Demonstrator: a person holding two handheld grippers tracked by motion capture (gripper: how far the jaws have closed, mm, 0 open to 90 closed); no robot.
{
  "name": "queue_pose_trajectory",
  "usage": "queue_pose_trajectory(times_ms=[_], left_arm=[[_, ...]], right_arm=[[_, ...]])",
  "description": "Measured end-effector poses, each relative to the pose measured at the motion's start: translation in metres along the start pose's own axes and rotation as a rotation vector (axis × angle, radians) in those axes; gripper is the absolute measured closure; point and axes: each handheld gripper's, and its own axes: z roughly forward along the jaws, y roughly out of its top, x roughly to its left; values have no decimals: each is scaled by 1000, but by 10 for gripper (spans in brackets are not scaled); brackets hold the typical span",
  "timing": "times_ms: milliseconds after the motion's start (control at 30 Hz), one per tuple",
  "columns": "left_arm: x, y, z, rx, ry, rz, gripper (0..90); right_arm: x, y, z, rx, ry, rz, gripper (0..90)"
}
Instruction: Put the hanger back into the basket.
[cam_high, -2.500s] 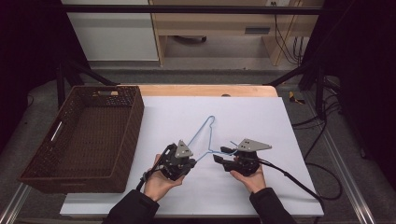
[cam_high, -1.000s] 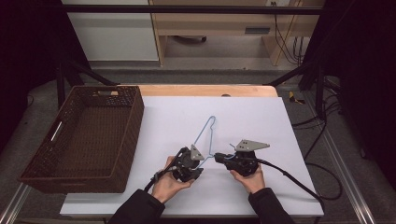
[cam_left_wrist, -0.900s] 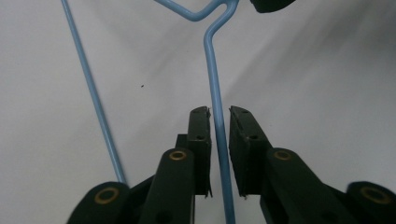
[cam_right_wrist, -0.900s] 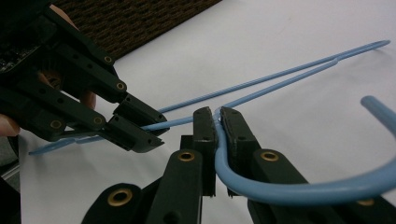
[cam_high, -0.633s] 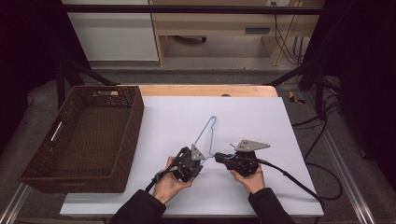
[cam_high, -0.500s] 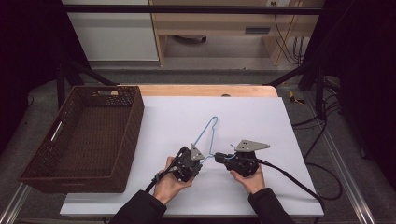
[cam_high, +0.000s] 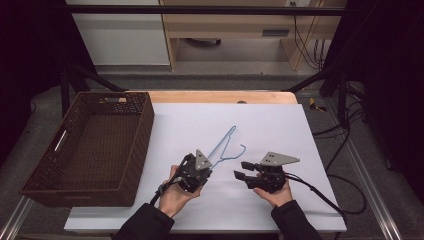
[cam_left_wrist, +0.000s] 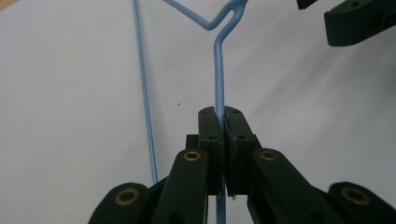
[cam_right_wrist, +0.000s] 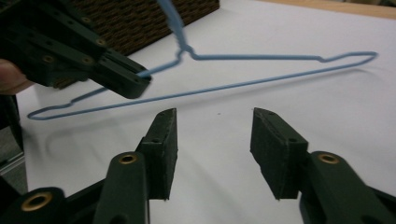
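**Hanger pinched on the left, pointing up and away from your open right claw**

The hanger (cam_high: 226, 148) is lying in the lower middle of the high view, on the white table (cam_high: 280, 125), its long axis running from lower left toward the upper right of the frame. Your left claw (cam_high: 202, 172) is clamping tight on one thin wire near the neck; in the left gripper view the pads (cam_left_wrist: 210, 135) are pressing the blue wire (cam_left_wrist: 218, 79) between them. Your right claw (cam_high: 243, 170) has just been opening and is sitting with its jaws well apart and nothing between them, just to the right of the hanger. In the right gripper view the hanger's long bar (cam_right_wrist: 233, 84) is crossing the frame above those jaws. The basket (cam_high: 65, 190) is waiting at the left of the frame, so the left hand is the nearer one for carrying it there.
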Motion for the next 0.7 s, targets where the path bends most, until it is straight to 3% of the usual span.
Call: queue_pose_trajectory(times_ms=[233,433,700], left_arm=[[8,3,-19,-45,-10,-9,874],[15,5,-35,-79,-36,-19,874],[22,8,-56,-139,-60,-26,874]], right_arm=[[-18,-1,-28,-50,-91,31,338],[-27,-1,-46,-50,-144,6,169],[-33,-3,-58,-24,-197,4,68]])
